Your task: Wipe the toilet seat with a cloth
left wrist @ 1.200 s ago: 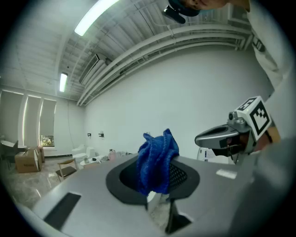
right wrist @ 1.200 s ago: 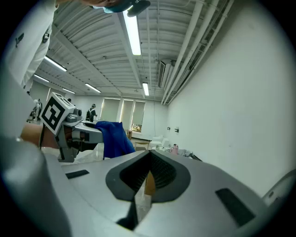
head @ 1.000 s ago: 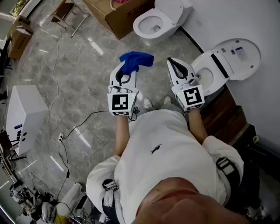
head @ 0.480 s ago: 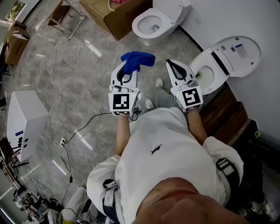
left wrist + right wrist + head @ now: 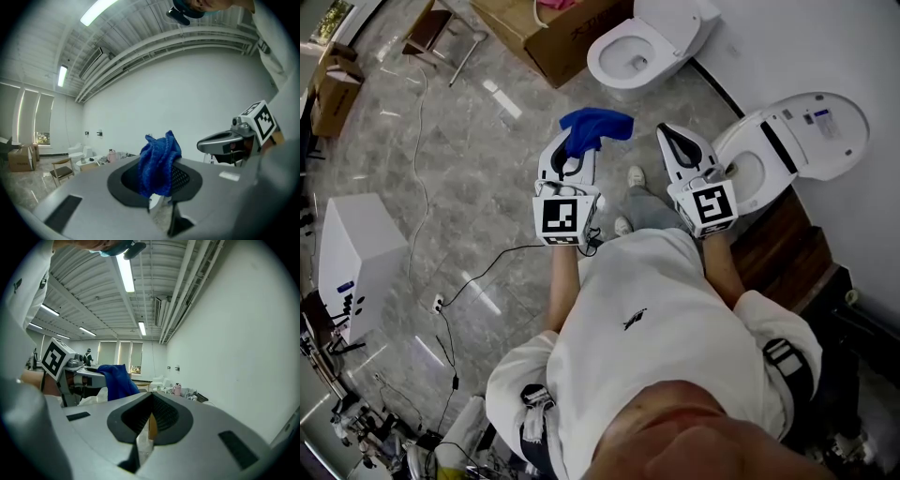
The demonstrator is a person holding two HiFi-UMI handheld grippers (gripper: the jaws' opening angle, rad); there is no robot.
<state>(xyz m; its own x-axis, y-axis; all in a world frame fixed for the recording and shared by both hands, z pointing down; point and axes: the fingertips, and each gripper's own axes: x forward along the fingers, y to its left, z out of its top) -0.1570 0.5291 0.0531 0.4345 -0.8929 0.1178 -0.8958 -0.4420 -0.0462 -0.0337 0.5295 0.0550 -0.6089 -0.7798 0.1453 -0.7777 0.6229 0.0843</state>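
A blue cloth (image 5: 594, 128) sticks out of my left gripper (image 5: 571, 148), whose jaws are shut on it; in the left gripper view the cloth (image 5: 159, 162) bunches up from between the jaws. My right gripper (image 5: 682, 142) is shut with nothing in it, held level beside the left one. A white toilet (image 5: 789, 148) with its lid raised stands just to the right of the right gripper, its seat (image 5: 734, 169) around the bowl. Both grippers hover in the air in front of the person, away from the seat.
A second white toilet (image 5: 649, 45) stands at the far wall, next to a cardboard box (image 5: 555, 37). A white cabinet (image 5: 352, 260) is at the left, cables (image 5: 450, 281) trail over the grey marble floor. A dark wooden platform (image 5: 783, 253) lies below the nearer toilet.
The view has shifted slightly and the person's feet have stepped forward. Both grippers keep the same pose, the cloth still held in the left one.
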